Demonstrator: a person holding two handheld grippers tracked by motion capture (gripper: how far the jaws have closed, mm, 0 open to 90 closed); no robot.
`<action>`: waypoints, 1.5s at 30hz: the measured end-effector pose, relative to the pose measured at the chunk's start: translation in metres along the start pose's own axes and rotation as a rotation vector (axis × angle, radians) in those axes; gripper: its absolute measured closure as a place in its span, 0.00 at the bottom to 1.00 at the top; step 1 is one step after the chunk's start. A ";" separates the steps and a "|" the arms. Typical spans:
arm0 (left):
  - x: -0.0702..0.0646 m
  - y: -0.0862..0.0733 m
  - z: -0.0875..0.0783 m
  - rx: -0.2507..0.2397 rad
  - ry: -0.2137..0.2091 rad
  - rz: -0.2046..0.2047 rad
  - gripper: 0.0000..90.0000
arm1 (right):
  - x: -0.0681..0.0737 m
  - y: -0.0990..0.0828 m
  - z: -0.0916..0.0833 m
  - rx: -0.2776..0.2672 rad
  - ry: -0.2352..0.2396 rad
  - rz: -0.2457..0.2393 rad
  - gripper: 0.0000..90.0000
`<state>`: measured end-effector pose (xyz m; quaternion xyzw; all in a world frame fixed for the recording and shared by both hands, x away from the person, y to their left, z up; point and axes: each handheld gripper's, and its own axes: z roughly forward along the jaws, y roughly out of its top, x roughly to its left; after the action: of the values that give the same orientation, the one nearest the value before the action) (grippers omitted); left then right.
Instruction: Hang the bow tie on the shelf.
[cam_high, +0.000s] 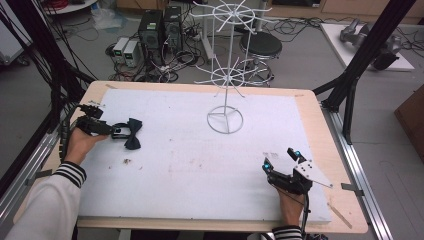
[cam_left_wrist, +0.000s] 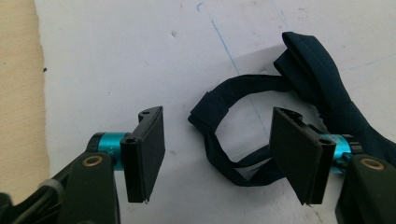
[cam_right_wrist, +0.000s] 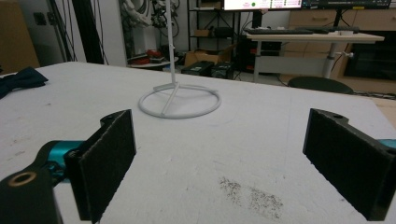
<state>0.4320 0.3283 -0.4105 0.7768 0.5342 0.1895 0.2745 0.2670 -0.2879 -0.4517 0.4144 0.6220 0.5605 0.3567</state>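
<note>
A dark navy bow tie (cam_high: 132, 132) with its looped strap (cam_left_wrist: 233, 135) lies at the left of the white board (cam_high: 190, 150). My left gripper (cam_high: 116, 131) is open right over the strap, whose loop (cam_left_wrist: 219, 154) lies between the two pads (cam_left_wrist: 152, 156). Nothing is pinched. A white wire rack (cam_high: 226, 75) stands upright at the board's far middle, and its ring base (cam_right_wrist: 180, 100) lies ahead in the right gripper view. My right gripper (cam_high: 280, 161) rests open near the front right, with bare board between its fingers (cam_right_wrist: 105, 161). The bow tie (cam_right_wrist: 21, 79) shows far left there.
Tan table edge (cam_high: 325, 130) borders the board. Black frame posts (cam_high: 367, 45) rise at both sides. Behind the table are computers (cam_high: 160, 30), cables and a stool (cam_high: 261, 47) on the floor. Dark specks (cam_right_wrist: 252, 193) mark the board near my right gripper.
</note>
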 end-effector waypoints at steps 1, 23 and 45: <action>0.000 0.001 0.000 0.012 -0.005 0.002 0.42 | 0.000 0.000 0.000 0.000 0.000 0.000 0.09; -0.002 0.014 0.011 0.140 0.000 -0.037 0.63 | 0.001 0.000 0.000 0.000 -0.002 -0.002 0.09; 0.002 0.018 0.017 0.189 0.006 -0.040 0.85 | 0.001 0.000 -0.001 -0.002 -0.002 -0.003 0.09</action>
<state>0.4553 0.3215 -0.4122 0.7877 0.5661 0.1351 0.2019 0.2658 -0.2874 -0.4519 0.4137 0.6216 0.5602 0.3588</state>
